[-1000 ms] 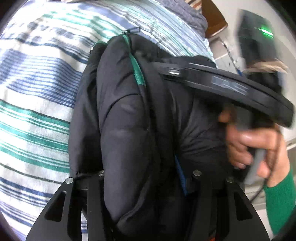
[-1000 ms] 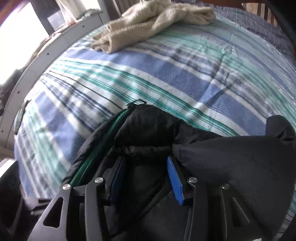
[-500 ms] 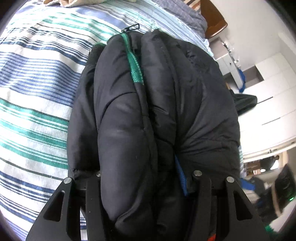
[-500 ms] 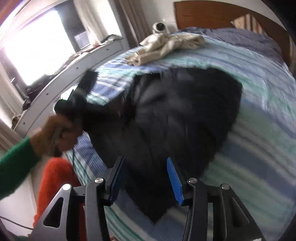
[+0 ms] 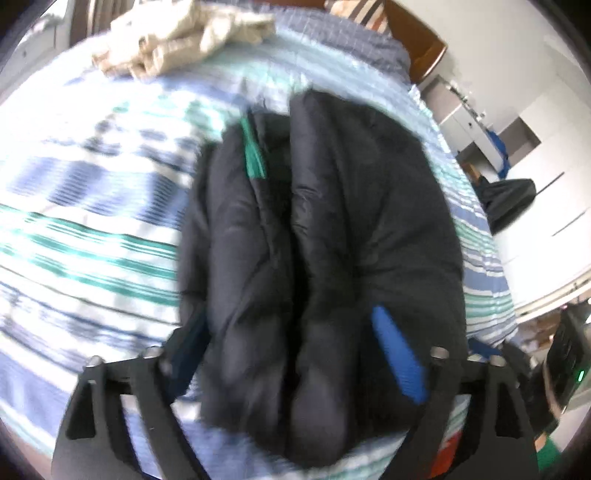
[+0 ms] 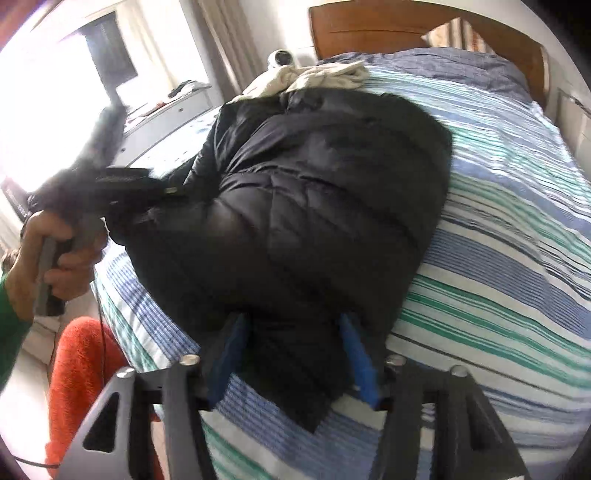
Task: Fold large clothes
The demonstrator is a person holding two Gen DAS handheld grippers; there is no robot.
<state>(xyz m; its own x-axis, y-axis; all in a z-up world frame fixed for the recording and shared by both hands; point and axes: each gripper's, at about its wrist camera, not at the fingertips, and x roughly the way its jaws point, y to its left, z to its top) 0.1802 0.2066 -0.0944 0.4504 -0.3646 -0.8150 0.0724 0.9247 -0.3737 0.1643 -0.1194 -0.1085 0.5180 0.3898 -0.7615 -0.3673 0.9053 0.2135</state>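
Note:
A black puffer jacket with a green zip trim lies folded in a bundle on the striped bed; it also shows in the right wrist view. My left gripper is open, its blue-padded jaws spread wide on either side of the jacket's near end. In the right wrist view the left gripper shows at the jacket's left edge, held by a hand. My right gripper is open, its blue pads on either side of the jacket's near corner, with nothing clamped.
The striped bedspread covers the bed. A cream garment lies bunched at the far end near the wooden headboard. An orange rug lies by the bedside. White cupboards stand to the right.
My left gripper has opened and let go of the jacket, pulling back a little. My right gripper has drawn back from the jacket's middle to its near corner.

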